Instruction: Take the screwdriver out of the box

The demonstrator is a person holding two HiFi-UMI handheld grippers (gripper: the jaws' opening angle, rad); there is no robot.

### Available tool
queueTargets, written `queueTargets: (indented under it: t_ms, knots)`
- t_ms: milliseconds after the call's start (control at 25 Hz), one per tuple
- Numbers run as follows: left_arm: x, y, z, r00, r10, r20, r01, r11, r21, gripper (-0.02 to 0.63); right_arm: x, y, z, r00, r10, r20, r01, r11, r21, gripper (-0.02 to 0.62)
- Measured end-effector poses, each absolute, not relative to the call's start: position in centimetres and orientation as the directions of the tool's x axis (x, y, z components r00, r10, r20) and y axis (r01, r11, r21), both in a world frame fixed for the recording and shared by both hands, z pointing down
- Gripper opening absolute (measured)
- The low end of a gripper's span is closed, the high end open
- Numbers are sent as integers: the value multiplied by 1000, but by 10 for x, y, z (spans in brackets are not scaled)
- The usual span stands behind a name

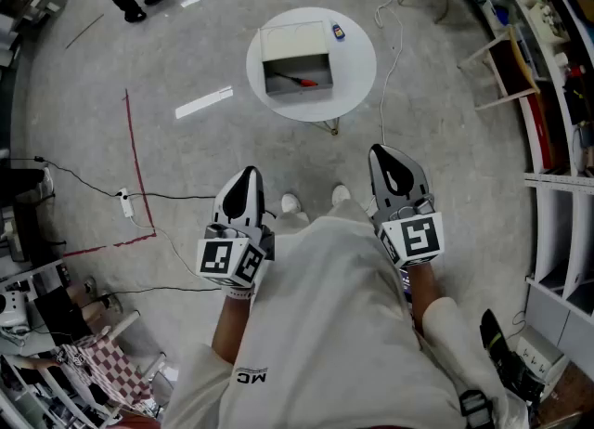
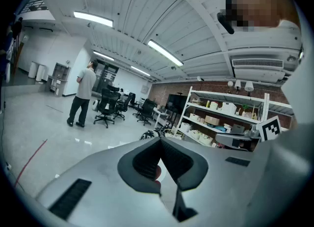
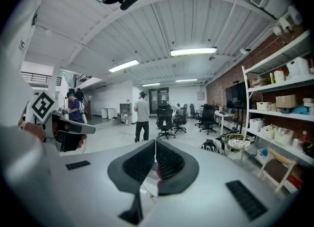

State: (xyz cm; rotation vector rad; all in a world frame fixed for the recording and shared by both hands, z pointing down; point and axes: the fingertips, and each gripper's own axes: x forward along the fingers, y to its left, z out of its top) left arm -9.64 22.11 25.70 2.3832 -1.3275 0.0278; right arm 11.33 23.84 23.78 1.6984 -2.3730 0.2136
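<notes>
Left gripper (image 1: 247, 178) and right gripper (image 1: 393, 155) sit at the person's waist, jaws closed on nothing; the red-handled screwdriver (image 1: 302, 81) lies in the box (image 1: 295, 45) on the round table (image 1: 358, 69), well apart, so advise stepping closer and opening one gripper before reaching.

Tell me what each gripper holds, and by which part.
Nothing. The left gripper and right gripper both have their jaws shut and empty; the screwdriver lies in the box.
</notes>
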Motion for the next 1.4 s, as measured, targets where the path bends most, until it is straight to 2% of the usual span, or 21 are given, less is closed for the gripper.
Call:
queueTargets:
  t_ms: [440,1000,1400]
  knots:
    - [-70,230,251,552,-807,210,-821,-482,306,9,128,241,235,-310,-913,263,-946,324,8,69]
    - [-24,234,253,472,-840,266,-876,-413,248,9,168,221,249,-464,-848,256,-883,466,-57,72]
    - [-23,191,270,465,-830,307,-880,-396,261,9,148,170,265,-535,-788,306,-835,549,-46,72]
